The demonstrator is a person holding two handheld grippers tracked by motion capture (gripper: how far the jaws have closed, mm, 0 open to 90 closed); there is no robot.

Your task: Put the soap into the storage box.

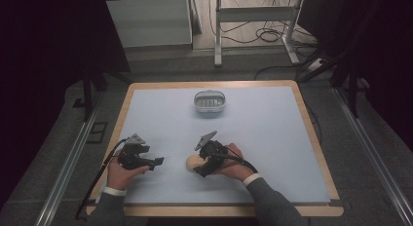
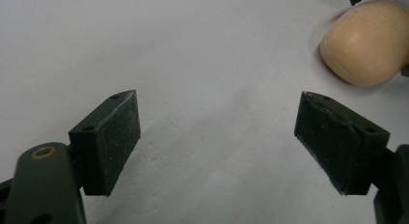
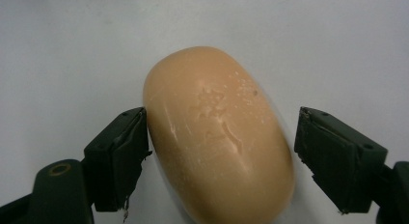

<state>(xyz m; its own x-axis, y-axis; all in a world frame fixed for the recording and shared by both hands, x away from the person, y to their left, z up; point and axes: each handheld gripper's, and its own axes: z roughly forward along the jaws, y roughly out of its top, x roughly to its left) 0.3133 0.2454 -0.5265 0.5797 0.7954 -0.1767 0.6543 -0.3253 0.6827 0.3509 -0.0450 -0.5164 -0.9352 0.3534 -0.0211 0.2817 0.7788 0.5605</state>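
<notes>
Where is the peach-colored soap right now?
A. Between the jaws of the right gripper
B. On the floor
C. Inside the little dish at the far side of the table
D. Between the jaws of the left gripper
A: the right gripper view shows the soap lying on the table between the right gripper's open jaws, one jaw touching it and the other just apart.

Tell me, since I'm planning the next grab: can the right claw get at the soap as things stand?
Probably yes. The right claw is open with the soap between its jaws on the table; one jaw touches it, the other stands just off, and nothing blocks the way.
</notes>
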